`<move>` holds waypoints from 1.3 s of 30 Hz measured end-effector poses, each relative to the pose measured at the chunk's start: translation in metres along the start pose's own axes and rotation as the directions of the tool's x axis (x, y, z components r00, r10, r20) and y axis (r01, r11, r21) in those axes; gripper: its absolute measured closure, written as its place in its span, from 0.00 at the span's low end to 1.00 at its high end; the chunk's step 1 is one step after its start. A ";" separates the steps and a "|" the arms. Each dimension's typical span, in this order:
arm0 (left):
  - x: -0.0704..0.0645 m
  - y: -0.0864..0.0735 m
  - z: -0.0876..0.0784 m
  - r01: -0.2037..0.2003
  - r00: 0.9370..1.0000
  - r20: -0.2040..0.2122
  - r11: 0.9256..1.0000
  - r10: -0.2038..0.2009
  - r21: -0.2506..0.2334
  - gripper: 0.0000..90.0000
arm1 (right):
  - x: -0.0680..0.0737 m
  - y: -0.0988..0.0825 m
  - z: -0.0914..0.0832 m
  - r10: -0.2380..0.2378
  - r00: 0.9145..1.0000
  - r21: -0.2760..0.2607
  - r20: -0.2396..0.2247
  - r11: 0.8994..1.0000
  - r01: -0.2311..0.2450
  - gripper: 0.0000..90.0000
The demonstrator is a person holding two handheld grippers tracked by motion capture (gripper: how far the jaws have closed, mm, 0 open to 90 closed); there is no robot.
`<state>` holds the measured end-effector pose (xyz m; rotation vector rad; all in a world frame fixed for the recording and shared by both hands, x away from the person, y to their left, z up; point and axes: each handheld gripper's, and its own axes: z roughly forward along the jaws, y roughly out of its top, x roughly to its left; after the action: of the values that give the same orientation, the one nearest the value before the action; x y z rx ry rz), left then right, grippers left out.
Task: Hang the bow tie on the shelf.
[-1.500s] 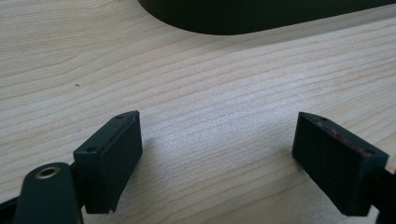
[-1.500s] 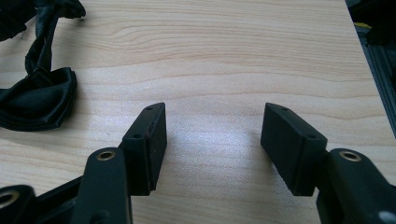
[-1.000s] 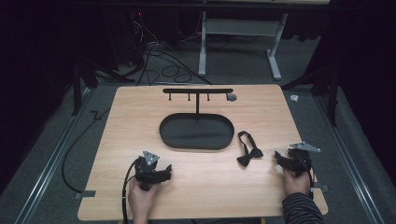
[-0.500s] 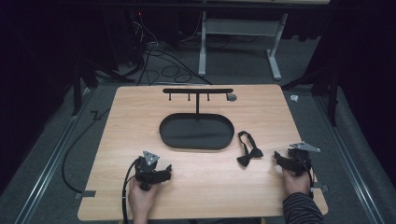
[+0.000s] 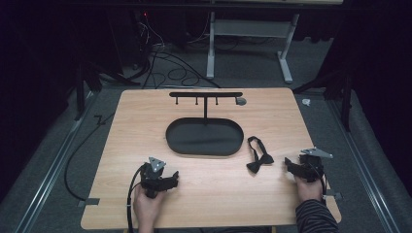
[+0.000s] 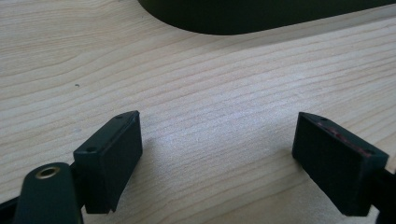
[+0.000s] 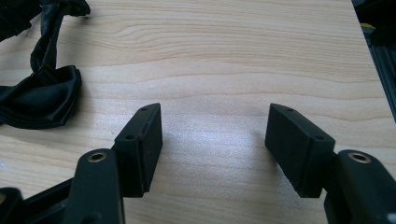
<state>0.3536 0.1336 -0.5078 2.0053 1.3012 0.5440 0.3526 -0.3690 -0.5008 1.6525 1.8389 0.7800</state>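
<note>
A black bow tie [image 5: 260, 156] lies flat on the wooden table [image 5: 218, 194], right of a black oval tray [image 5: 204, 138]. From the tray's far edge rises a black post with a hook bar [image 5: 205, 94]. My right gripper [image 5: 290, 166] rests on the table to the right of the bow tie and apart from it. Its jaws have just been opening, with only bare wood between them [image 7: 215, 114]. The bow tie [image 7: 42, 100] lies off its left jaw. My left gripper [image 5: 171, 178] rests at the near left, open over bare wood [image 6: 217, 126], short of the tray [image 6: 243, 18].
A small grey round piece [image 5: 240, 101] lies by the right end of the hook bar. The table's right edge [image 7: 362, 56] is close to my right gripper. Cables [image 5: 160, 63] and a desk frame [image 5: 248, 53] stand on the floor beyond the table.
</note>
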 end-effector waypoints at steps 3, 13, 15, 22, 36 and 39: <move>0.000 0.000 0.000 0.000 1.000 0.000 1.000 0.000 0.000 0.18 | 0.000 0.000 0.000 0.004 1.000 0.003 0.001 1.000 -0.004 0.42; 0.000 0.000 0.000 0.000 1.000 0.000 1.000 0.000 0.000 0.18 | -0.002 0.001 -0.005 0.022 0.999 0.005 -0.027 1.000 -0.022 0.49; 0.000 0.000 0.000 0.000 1.000 0.000 1.000 0.000 0.000 0.18 | -0.002 0.001 -0.006 0.037 0.999 0.006 -0.038 0.999 -0.037 0.50; 0.000 0.000 0.000 0.000 1.000 0.000 1.000 0.000 0.000 0.18 | 0.000 0.002 -0.008 0.041 0.998 0.003 -0.055 0.999 -0.041 0.52; 0.000 0.000 0.000 0.000 1.000 0.000 1.000 0.000 0.000 0.18 | 0.010 0.016 -0.012 0.034 0.993 -0.034 -0.115 0.999 -0.039 0.57; 0.000 0.000 0.000 0.000 1.000 0.000 1.000 0.000 0.000 0.18 | 0.012 0.017 -0.013 0.040 0.991 -0.033 -0.126 0.998 -0.044 0.57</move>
<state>0.3535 0.1336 -0.5078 2.0058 1.3008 0.5441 0.3537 -0.3567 -0.4801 1.6584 1.8685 0.9483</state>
